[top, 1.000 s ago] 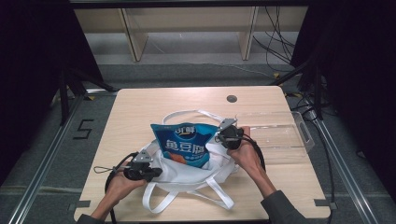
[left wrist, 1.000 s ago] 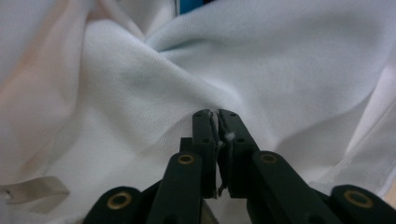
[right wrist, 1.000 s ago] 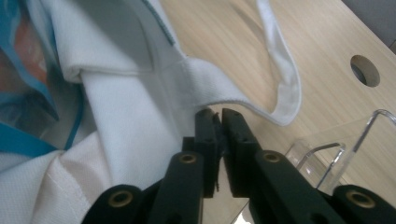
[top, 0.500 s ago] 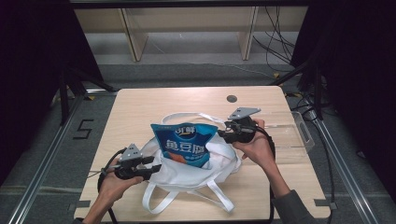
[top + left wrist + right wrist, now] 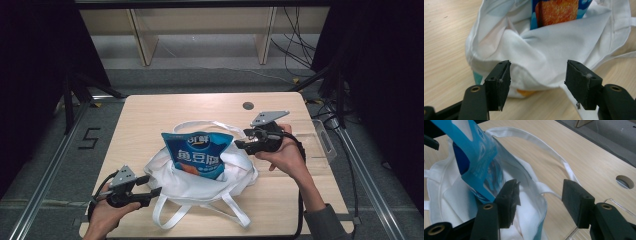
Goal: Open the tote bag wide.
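Note:
A white cloth tote bag (image 5: 200, 180) lies slumped in the middle of the wooden table (image 5: 150, 115). A blue snack packet (image 5: 197, 155) stands upright in its mouth. My left gripper (image 5: 151, 184) is at the bag's lower left corner, just off the cloth. Its jaws have just been opening and now stand open with nothing pinched; the bag (image 5: 554, 50) and packet (image 5: 556, 12) lie beyond them. My right gripper (image 5: 242, 138) hovers at the bag's upper right, raised above the table. It too has just been opening, and its jaws (image 5: 540, 192) stand apart over the bag's rim (image 5: 541, 202) beside the packet (image 5: 474, 152).
A clear plastic tray (image 5: 315, 142) sits at the table's right edge, just behind my right hand. A round cable hole (image 5: 248, 105) is in the far part of the tabletop. The bag's straps (image 5: 235, 215) trail toward the near edge. Wooden shelving (image 5: 145, 40) stands beyond the table.
Both grippers have let go of the bag's rim and opened. The left one drew back to the lower left; the right one rose and moved right. The bag has sagged around the packet.

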Demonstrator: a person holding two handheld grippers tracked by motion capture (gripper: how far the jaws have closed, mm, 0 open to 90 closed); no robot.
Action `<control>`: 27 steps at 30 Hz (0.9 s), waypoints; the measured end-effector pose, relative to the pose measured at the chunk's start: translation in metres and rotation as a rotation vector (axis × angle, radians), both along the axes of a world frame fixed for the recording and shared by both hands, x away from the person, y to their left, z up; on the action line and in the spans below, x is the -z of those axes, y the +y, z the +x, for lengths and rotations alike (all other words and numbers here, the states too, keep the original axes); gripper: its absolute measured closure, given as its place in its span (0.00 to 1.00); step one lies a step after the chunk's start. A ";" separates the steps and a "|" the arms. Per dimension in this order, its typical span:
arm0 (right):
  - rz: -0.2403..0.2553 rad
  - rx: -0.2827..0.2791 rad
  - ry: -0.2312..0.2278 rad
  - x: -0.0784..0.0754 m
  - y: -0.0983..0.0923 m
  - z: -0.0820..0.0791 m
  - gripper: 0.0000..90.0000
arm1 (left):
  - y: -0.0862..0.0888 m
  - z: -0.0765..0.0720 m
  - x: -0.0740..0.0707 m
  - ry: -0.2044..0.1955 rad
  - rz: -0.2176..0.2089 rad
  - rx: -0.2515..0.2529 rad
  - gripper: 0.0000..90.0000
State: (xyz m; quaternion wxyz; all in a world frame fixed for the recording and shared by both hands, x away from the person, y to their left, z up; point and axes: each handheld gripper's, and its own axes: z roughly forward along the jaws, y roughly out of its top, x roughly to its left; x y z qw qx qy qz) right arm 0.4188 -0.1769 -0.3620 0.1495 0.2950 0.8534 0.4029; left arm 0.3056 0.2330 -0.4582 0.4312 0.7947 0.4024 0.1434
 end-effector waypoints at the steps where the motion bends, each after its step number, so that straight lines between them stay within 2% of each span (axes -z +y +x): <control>1: -0.008 -0.007 0.014 -0.004 -0.001 0.000 0.52 | 0.002 -0.001 0.000 -0.001 0.005 0.002 0.39; 2: -0.011 -0.020 0.022 -0.007 -0.002 0.000 0.52 | 0.005 -0.002 0.000 -0.013 0.031 0.009 0.39; 3: -0.011 -0.020 0.022 -0.007 -0.002 0.000 0.52 | 0.005 -0.004 0.001 -0.014 0.006 -0.015 0.39; 5: -0.011 -0.025 0.018 -0.011 -0.002 0.001 0.52 | 0.009 -0.007 0.002 -0.004 0.024 -0.017 0.38; 6: -0.003 -0.025 -0.002 -0.014 -0.003 0.001 0.52 | 0.010 -0.008 0.003 -0.011 0.029 -0.018 0.38; 7: -0.005 -0.036 0.011 -0.016 -0.003 0.001 0.52 | 0.011 -0.010 0.003 -0.004 0.037 -0.021 0.37; 8: -0.004 -0.040 0.024 -0.021 -0.004 0.001 0.51 | 0.010 -0.011 0.005 -0.007 0.019 -0.037 0.36; 9: -0.004 -0.040 0.024 -0.021 -0.004 0.001 0.51 | 0.012 -0.012 0.006 -0.008 0.032 -0.036 0.36; 10: 0.000 -0.049 0.017 -0.023 -0.003 0.001 0.51 | 0.010 -0.013 0.008 0.005 0.014 -0.060 0.34; 11: 0.006 -0.054 0.010 -0.025 -0.003 0.001 0.51 | 0.010 -0.014 0.009 -0.005 0.015 -0.059 0.34; 13: -0.020 -0.080 0.023 -0.032 -0.002 0.001 0.49 | 0.014 -0.014 0.009 -0.001 0.070 -0.027 0.33; 14: -0.020 -0.080 0.023 -0.032 -0.002 0.001 0.49 | 0.010 -0.016 0.012 0.004 0.026 -0.065 0.33; 15: -0.019 -0.071 0.023 -0.035 -0.001 0.000 0.49 | 0.009 -0.016 0.012 -0.005 0.040 -0.060 0.33; 16: -0.009 -0.067 0.015 -0.038 -0.001 -0.001 0.48 | 0.011 -0.016 0.011 0.007 0.079 -0.043 0.32; 17: -0.009 -0.088 0.022 -0.041 -0.001 -0.001 0.48 | 0.011 -0.017 0.012 0.003 0.091 -0.036 0.32; 18: -0.011 -0.096 0.014 -0.044 -0.001 -0.001 0.48 | 0.009 -0.018 0.014 0.000 0.077 -0.056 0.32; 19: -0.012 -0.095 0.028 -0.047 -0.001 -0.002 0.47 | 0.009 -0.018 0.014 0.003 0.091 -0.037 0.31; 21: -0.006 -0.104 0.025 -0.052 0.000 -0.003 0.46 | 0.008 -0.018 0.016 0.001 0.090 -0.041 0.30; 23: -0.023 -0.103 0.018 -0.058 -0.001 -0.004 0.45 | 0.007 -0.019 0.017 0.008 0.103 -0.045 0.30; 24: -0.019 -0.110 0.027 -0.060 0.000 -0.005 0.45 | 0.007 -0.018 0.019 -0.004 0.093 -0.044 0.30; 25: -0.008 -0.115 0.025 -0.061 0.000 -0.006 0.45 | 0.007 -0.018 0.020 0.007 0.082 -0.045 0.29; 26: -0.010 -0.124 0.042 -0.063 0.000 -0.006 0.45 | 0.008 -0.019 0.020 0.007 0.099 -0.033 0.29; 27: -0.023 -0.130 0.041 -0.064 0.000 -0.007 0.44 | 0.008 -0.019 0.020 0.010 0.108 -0.033 0.29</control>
